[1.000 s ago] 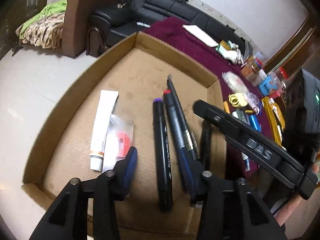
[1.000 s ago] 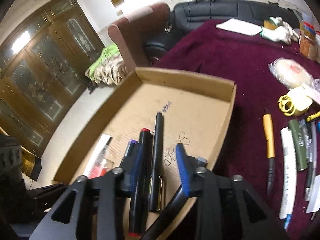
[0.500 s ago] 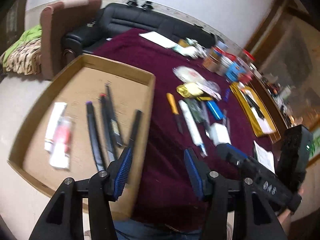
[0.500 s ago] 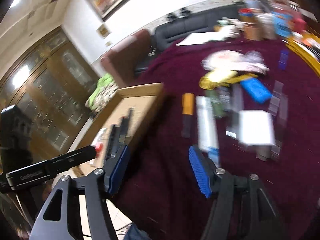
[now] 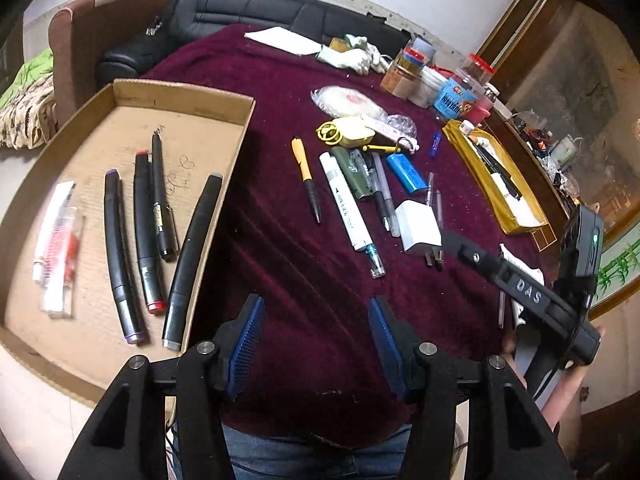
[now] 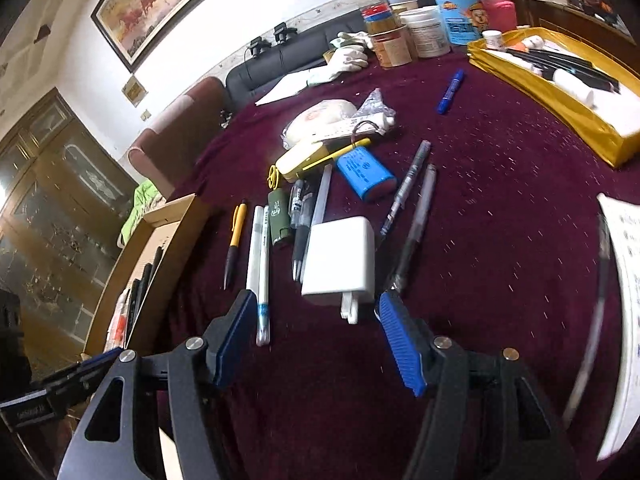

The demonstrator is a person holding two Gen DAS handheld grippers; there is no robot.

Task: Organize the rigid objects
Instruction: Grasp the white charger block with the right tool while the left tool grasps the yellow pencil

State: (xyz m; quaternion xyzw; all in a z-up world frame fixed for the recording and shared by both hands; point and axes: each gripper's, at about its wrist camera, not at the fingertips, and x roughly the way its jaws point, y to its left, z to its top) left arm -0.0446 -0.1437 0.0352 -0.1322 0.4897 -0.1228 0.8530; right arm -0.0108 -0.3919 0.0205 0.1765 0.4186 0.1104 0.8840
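Note:
A cardboard tray (image 5: 182,95) at the table's left holds several black markers (image 5: 192,252) and a white tube (image 5: 50,220); it also shows in the right wrist view (image 6: 172,216). Loose on the maroon cloth lie an orange pen (image 5: 305,178), a white marker (image 5: 347,204), a green lighter (image 5: 352,172), a blue battery (image 5: 408,170) and a white charger (image 5: 418,226). My left gripper (image 5: 316,328) is open and empty above the near table edge. My right gripper (image 6: 316,320) is open and empty, just in front of the white charger (image 6: 340,260) and the white marker (image 6: 256,256).
A gold tray (image 5: 496,184) with pens sits at the right. Jars and tins (image 5: 452,88), a white glove (image 5: 352,56) and a sheet of paper (image 5: 280,40) stand at the far edge. A black sofa (image 5: 248,4) and a brown armchair (image 5: 92,28) lie beyond.
Both grippers have swung away from the cardboard tray to the right, over the cloth. A black marker now lies by the tray's right wall. Both jaws have opened wider.

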